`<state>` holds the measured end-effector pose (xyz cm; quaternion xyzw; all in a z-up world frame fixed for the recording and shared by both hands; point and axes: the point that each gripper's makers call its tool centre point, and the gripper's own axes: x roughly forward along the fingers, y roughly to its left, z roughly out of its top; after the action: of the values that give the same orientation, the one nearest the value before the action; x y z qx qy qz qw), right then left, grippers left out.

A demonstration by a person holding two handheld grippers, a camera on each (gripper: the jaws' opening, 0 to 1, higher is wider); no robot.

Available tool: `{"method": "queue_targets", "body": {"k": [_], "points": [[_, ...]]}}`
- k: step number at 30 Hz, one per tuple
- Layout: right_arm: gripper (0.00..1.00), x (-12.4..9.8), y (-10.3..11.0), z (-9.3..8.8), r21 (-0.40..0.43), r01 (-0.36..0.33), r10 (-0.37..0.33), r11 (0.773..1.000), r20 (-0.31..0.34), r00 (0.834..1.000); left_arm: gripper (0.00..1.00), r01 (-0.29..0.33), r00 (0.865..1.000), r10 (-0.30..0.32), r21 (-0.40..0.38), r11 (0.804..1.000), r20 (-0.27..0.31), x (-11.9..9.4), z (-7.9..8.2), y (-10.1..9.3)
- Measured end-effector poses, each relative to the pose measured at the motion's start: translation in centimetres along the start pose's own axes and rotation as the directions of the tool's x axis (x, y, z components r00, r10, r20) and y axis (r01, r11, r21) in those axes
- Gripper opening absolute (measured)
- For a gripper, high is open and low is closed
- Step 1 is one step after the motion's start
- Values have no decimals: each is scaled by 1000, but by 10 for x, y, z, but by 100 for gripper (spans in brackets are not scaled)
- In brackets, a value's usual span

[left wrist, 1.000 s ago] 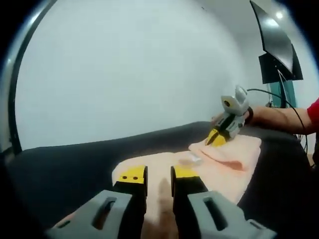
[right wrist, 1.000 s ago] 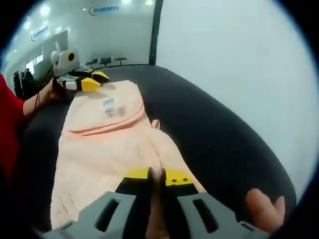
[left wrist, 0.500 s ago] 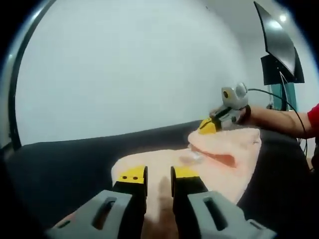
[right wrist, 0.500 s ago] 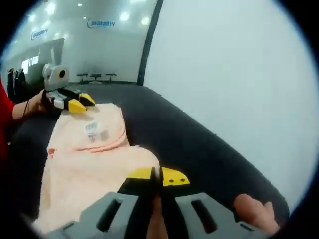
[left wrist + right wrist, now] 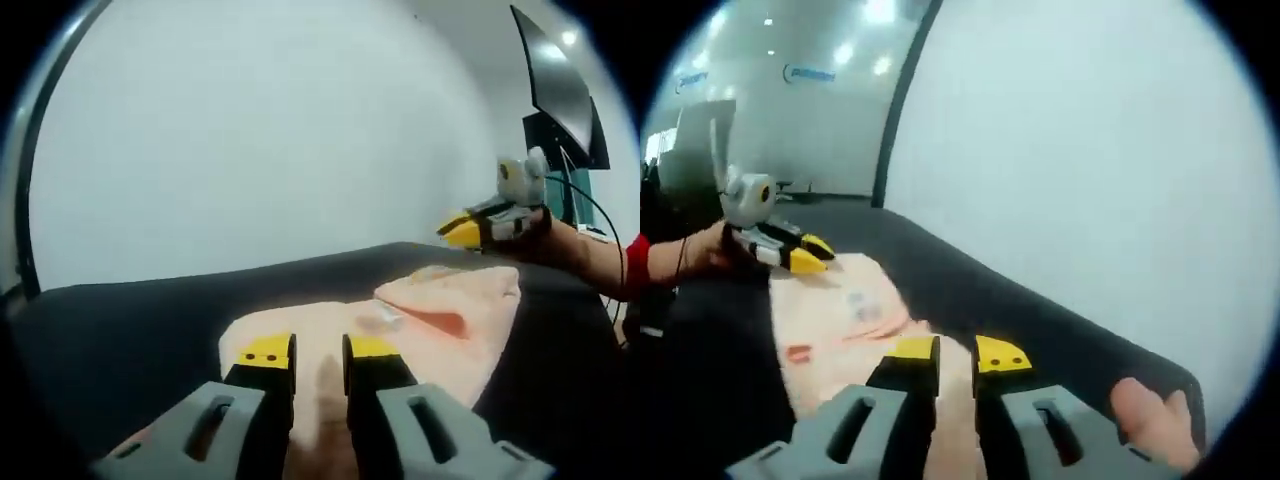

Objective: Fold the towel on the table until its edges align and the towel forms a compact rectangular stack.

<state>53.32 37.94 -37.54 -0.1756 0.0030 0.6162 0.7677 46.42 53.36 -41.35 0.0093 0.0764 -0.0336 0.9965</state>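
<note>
A peach towel (image 5: pixel 440 310) lies on the dark table (image 5: pixel 120 330), its far end folded over with a small label (image 5: pixel 383 318) showing. My left gripper (image 5: pixel 319 350) sits low on the towel's near end, jaws closed on a pinched ridge of cloth. In the right gripper view the left gripper (image 5: pixel 812 257) rests at the far corner of the towel (image 5: pixel 840 320). My right gripper (image 5: pixel 958 352) stands slightly open above the cloth with nothing between its fingers. In the left gripper view the right gripper (image 5: pixel 455 232) hangs above the towel's far end.
A white wall rises behind the table (image 5: pixel 1020 320). A dark monitor (image 5: pixel 555 90) and a cable (image 5: pixel 580 200) are at the far right of the left gripper view. A person's fingers (image 5: pixel 1150 420) curl beside my right gripper, and a red sleeve (image 5: pixel 630 270) shows.
The right gripper let go of the towel's edge and rose up and away from it. The released cloth dropped back onto the fold. The left gripper stayed put.
</note>
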Motion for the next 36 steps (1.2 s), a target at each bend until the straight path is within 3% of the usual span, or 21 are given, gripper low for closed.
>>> {"method": "queue_targets", "body": {"k": [1, 3, 5, 8, 10, 13, 16, 17, 19, 23, 26, 28, 30, 32, 33, 34, 36], "points": [[10, 0, 7, -5, -28, 20, -20, 999, -11, 1000, 21, 0, 1000, 0, 0, 1000, 1, 0, 0, -1], [8, 4, 45, -24, -139, -18, 10, 990, -59, 998, 21, 3, 1000, -3, -4, 1000, 3, 0, 1, -2], [8, 10, 53, -40, -234, 3, -29, 972, -107, 994, 21, -2, 1000, 2, -7, 1000, 4, -2, 0, 0], [9, 18, 72, -46, -247, -49, 23, 968, -106, 994, 21, -17, 1000, 17, -19, 1000, 8, -4, 0, 6], [14, 18, 75, -40, -203, -46, 30, 978, -80, 996, 21, -26, 1000, 27, -33, 999, 14, -5, 1, 10], [21, 19, 71, -43, -276, -10, -15, 961, -90, 996, 21, -27, 999, 29, -64, 998, 28, -5, 5, 15], [16, 27, 61, -53, -356, 38, -82, 934, -109, 991, 21, -21, 999, 24, -78, 997, 32, -4, 6, 15], [11, 29, 63, -54, -361, 30, -74, 932, -109, 991, 21, -19, 999, 22, -78, 997, 31, -4, 6, 13], [2, 27, 52, -57, -382, 69, -128, 922, -132, 983, 21, -19, 999, 21, -76, 997, 31, -4, 6, 13], [1, 10, 59, -35, -348, 41, -82, 937, -102, 991, 21, -12, 998, 18, -109, 994, 52, -5, 9, 15], [1, -3, 69, -21, -418, 36, -60, 908, -44, 997, 21, -9, 998, 16, -118, 993, 58, -6, 10, 14], [1, -6, 74, -25, -440, 10, -43, 898, -64, 997, 21, -5, 998, 11, -115, 993, 54, -6, 9, 11], [1, -4, 84, -42, -451, -51, -4, 891, -121, 993, 21, -1, 999, 7, -107, 994, 49, -6, 9, 12], [2, 2, 88, -64, -432, -79, -1, 898, -182, 983, 21, 3, 999, 2, -103, 995, 48, -6, 9, 9], [3, 5, 88, -69, -446, -74, -12, 892, -186, 983, 21, 4, 999, 1, -101, 995, 46, -6, 8, 8], [5, 6, 91, -60, -471, -68, 9, 879, -126, 992, 21, 2, 999, 2, -101, 995, 42, -6, 7, 8], [16, 2, 97, -51, -364, -114, 79, 924, -109, 991, 21, -8, 999, 11, -102, 995, 35, -7, 5, 12]]}}
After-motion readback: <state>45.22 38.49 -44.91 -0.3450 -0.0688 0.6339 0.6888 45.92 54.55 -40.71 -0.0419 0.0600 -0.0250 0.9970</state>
